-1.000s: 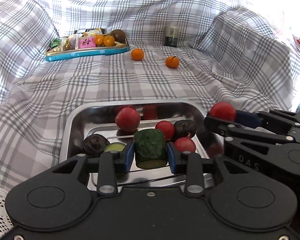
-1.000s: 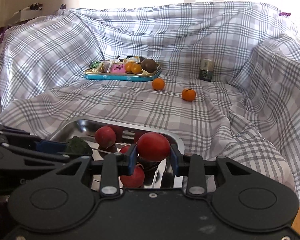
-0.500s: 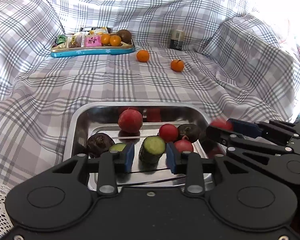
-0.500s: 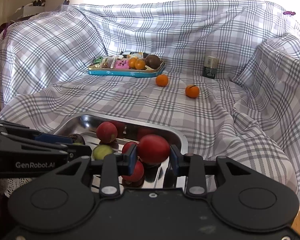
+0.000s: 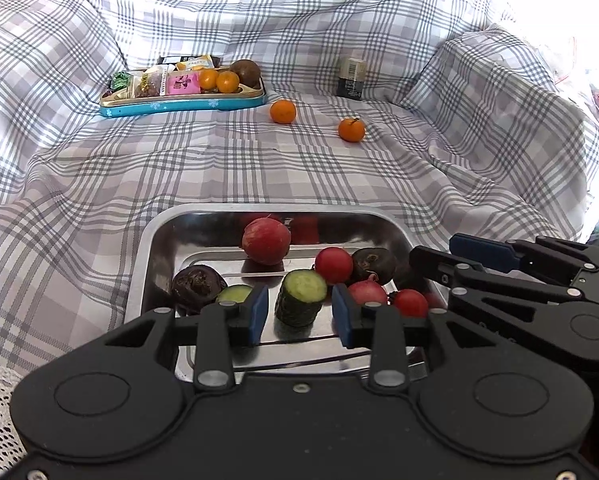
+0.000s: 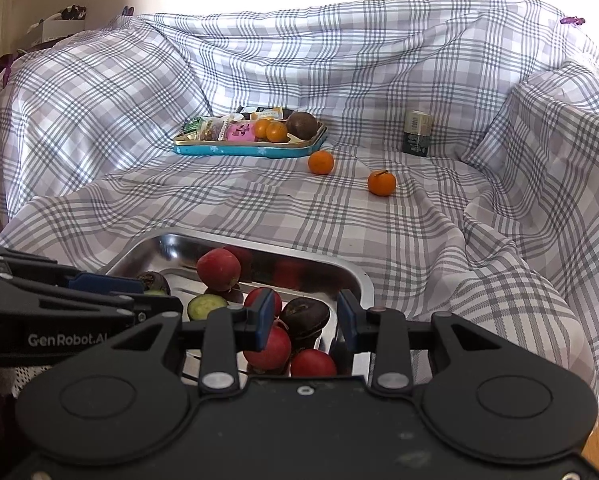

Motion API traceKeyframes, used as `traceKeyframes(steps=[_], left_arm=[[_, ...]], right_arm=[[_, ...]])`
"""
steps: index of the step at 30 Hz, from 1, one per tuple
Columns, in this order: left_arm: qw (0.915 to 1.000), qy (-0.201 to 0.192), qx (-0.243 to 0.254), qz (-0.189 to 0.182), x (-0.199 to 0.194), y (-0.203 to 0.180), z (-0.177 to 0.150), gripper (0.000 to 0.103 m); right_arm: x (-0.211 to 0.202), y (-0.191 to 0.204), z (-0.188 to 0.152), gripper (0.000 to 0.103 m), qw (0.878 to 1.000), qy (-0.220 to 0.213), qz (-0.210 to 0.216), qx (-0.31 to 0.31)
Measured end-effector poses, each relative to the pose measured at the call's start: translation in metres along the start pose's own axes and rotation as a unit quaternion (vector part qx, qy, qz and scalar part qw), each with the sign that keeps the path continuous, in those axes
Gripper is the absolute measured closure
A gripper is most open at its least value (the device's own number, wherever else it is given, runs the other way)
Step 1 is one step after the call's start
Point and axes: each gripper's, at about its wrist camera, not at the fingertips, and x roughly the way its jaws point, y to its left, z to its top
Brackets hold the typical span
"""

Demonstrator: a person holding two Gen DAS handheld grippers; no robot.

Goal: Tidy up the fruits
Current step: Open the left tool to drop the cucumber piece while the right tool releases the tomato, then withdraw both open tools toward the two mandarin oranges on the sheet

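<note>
A steel tray (image 5: 155,232) on the plaid-covered sofa holds several red fruits (image 5: 266,241), dark passion fruits (image 5: 197,287) and a cucumber piece (image 5: 300,297). My left gripper (image 5: 299,314) is open and empty just above the cucumber piece, which stands in the tray. My right gripper (image 6: 304,322) is open and empty over the tray's right end (image 6: 363,280), above a dark fruit (image 6: 304,317) and red fruits (image 6: 312,363). The right gripper also shows in the left wrist view (image 5: 455,256). Two loose oranges (image 5: 282,111) (image 5: 351,129) lie on the cloth farther back.
A blue tray (image 5: 187,102) at the back left holds snack packets, two oranges and a brown fruit. A small dark can (image 5: 351,78) stands at the back right. Sofa arms rise on both sides. The sofa's front edge is just below the steel tray.
My left gripper has let go of the cucumber piece, now standing in the tray. My right gripper has let go of the red fruit, now lying in the tray.
</note>
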Motion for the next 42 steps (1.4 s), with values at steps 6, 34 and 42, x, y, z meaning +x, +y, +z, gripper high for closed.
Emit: traceKeyframes(steps=[6,34,42], left_arm=[[1.0,0.005,-0.007,0.003,0.002,0.003,0.001,0.059],[0.9992,-0.018,0.034,0.011,0.012,0.009,0.058,0.059],[0.9978,-0.027,0.061,0.008,0.033,0.015,0.104,0.059]], right_arm=[[0.0,-0.001,0.0,0.066,1.0,0.001,0.003,0.003],[0.01,-0.013,0.051,0.066,0.999,0.017,0.01,0.031],[0.052,-0.035,0.108,0.066,0.998,0.024,0.015,0.055]])
